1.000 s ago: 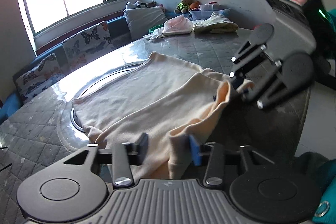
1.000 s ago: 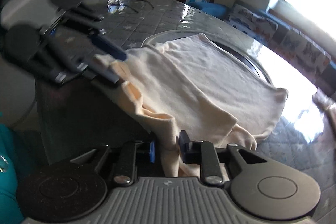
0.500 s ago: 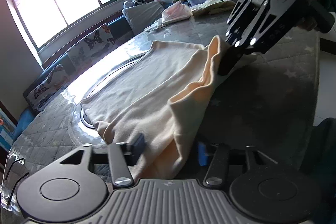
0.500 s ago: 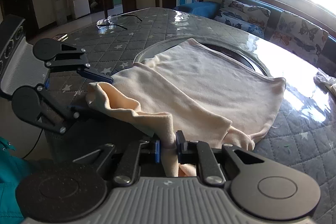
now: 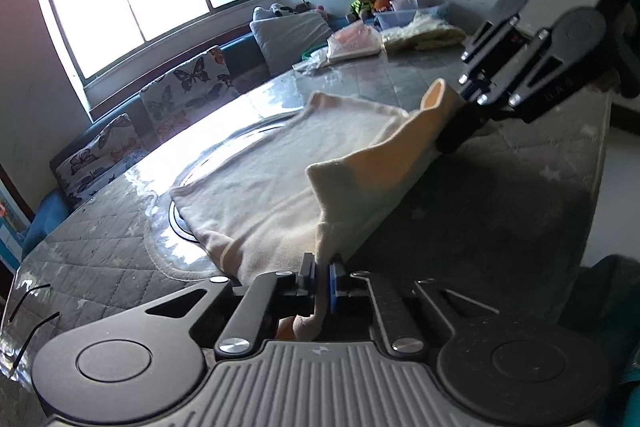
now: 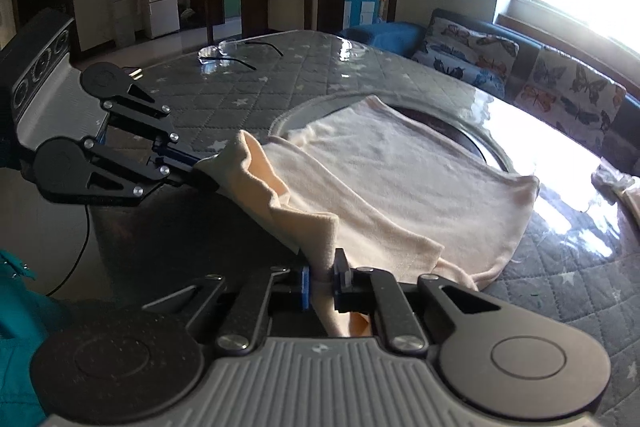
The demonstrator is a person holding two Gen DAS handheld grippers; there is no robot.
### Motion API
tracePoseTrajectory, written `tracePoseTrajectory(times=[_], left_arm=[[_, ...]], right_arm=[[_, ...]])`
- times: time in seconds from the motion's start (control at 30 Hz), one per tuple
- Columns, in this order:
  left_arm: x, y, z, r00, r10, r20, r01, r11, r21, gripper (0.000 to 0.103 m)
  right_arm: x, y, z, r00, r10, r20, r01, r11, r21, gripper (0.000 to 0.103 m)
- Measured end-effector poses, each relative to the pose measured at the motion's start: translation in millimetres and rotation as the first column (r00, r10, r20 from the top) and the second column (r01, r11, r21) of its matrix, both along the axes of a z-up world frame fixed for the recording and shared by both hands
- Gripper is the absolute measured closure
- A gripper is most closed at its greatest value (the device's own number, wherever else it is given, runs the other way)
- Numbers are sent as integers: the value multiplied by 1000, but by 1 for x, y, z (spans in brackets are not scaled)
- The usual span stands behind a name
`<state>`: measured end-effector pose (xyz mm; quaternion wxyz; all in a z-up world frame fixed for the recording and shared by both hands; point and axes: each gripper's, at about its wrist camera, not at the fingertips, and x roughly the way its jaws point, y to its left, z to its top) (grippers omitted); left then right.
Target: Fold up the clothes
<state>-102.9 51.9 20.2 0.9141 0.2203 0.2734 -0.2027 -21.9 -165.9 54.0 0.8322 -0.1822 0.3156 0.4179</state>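
Note:
A cream garment (image 5: 280, 179) lies spread on the round quilted table (image 5: 100, 251), over its glass turntable. My left gripper (image 5: 322, 279) is shut on the garment's near edge. My right gripper (image 6: 324, 279) is shut on the same edge further along; it also shows in the left wrist view (image 5: 460, 131). The left gripper shows in the right wrist view (image 6: 196, 171). The edge between them is lifted off the table and hangs taut, the orange inner side (image 6: 276, 203) showing. The far part of the garment (image 6: 420, 171) rests flat.
Folded clothes (image 5: 356, 43) and a plastic box (image 5: 408, 13) sit at the table's far side. Eyeglasses (image 6: 228, 53) lie on the table. A sofa with butterfly cushions (image 5: 188, 87) runs under the window. The table edge (image 5: 596, 187) is close at the right.
My left gripper has closed on the garment edge; it was open around it before. Both grippers have lifted the edge and drawn it taut between them.

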Motion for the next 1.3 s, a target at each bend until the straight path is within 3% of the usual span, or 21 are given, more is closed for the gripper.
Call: tracePoseTrajectory(times=[0.57,0.8,0.97,1.3], left_arm=[[-92,14,40,1000,8,-9,-9,996,-86,96],[-78,14,52,1000,17,10,-16,993,-115,95],[-68,21,62,999,34,-2,-34,989,-144,75],[-81,16,54,999,5,-40,-10,992,-124,57]], right_arm=[[-90,3,47,985,169,34,-167,984,-58,94],[-78,1,56,989,145,28,-144,989,-35,94],[-58,2,60,993,112,29,-112,994,-16,94],[-55,-1,59,993,109,38,-109,994,-12,94]])
